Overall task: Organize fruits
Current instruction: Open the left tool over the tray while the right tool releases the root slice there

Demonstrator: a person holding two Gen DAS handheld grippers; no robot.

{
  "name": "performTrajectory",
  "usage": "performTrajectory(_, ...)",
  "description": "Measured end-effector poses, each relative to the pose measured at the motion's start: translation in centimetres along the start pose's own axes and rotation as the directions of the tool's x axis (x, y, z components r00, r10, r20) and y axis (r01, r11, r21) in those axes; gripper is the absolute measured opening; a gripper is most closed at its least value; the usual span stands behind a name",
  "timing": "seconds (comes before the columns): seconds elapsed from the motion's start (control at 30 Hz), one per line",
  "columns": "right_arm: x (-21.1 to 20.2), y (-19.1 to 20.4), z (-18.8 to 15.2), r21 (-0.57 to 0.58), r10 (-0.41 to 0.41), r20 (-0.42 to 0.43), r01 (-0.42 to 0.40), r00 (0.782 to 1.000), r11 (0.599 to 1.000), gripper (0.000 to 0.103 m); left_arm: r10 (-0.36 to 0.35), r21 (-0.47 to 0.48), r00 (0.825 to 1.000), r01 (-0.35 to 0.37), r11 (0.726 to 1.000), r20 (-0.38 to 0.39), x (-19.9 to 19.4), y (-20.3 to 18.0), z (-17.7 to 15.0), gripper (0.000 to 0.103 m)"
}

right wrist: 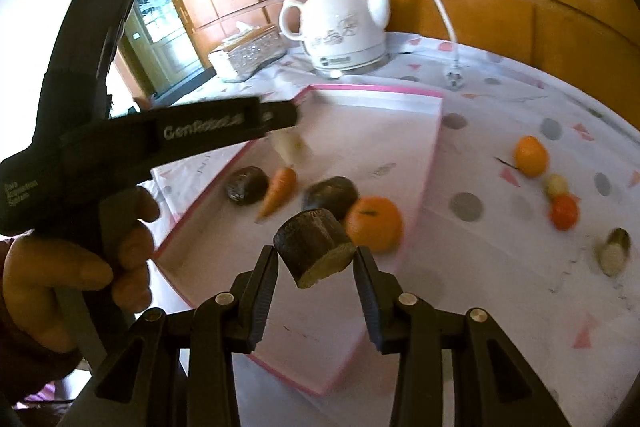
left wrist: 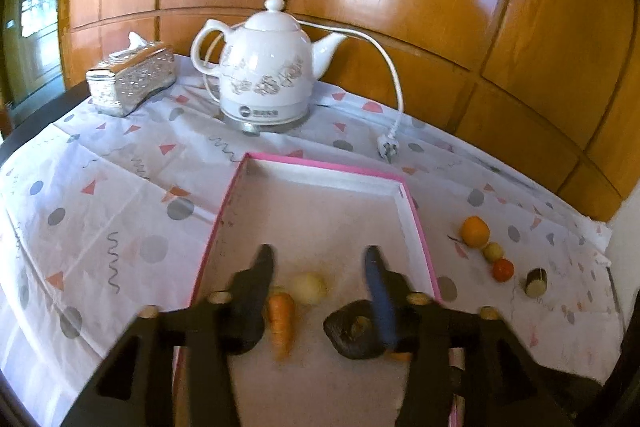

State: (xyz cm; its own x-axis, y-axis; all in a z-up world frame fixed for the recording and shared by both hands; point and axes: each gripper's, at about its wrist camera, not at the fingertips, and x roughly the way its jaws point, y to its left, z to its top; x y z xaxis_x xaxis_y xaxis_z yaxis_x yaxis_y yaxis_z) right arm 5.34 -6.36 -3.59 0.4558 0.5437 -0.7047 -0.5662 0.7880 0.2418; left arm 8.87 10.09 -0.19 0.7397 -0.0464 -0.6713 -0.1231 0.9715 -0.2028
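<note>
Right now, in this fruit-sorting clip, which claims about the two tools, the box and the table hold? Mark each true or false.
1. The right tool grips a dark cut piece. True.
2. The left tool is clamped on the carrot. False: its fingers stand apart, and the carrot lies in the pink box.
3. The pink box holds nothing. False: a carrot, dark pieces and an orange lie in it.
4. The kettle is unplugged; its plug lies on the tablecloth. True.

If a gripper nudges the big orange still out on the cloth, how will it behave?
The orange looks round, so it would likely roll rather than slide. The smaller round fruits beside it could get knocked along. The cloth is creased, which may slow it.
</note>
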Motion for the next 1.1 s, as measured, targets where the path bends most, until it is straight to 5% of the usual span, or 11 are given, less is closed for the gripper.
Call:
performTrajectory(0.13,0.5,0.3,-0.2,0.006,-0.021,-0.010,0.021,1.000,1.000,0.051,0.028,-0.024,0.999,-0.029,0.999,-0.019,0.0,0.5,-0.7,0.050)
performTrajectory(0.43,-0.9,-0.7,-0.8,0.061,-0.054,0.014,0.053,0.998,0.997,0.051,0.059,-0.023,0.998,-0.060,0.998,-0.032,-0.7,0.5,-2.6,0.050)
performTrajectory(1.1,-3.9,-5.9,-2.4,0.240,-0.162,0.061,0.143,0.985,0.960,0.051,0.000,0.091,0.999,0.004,0.996,-0.044,-1.8,-4.0,-4.3,0.050)
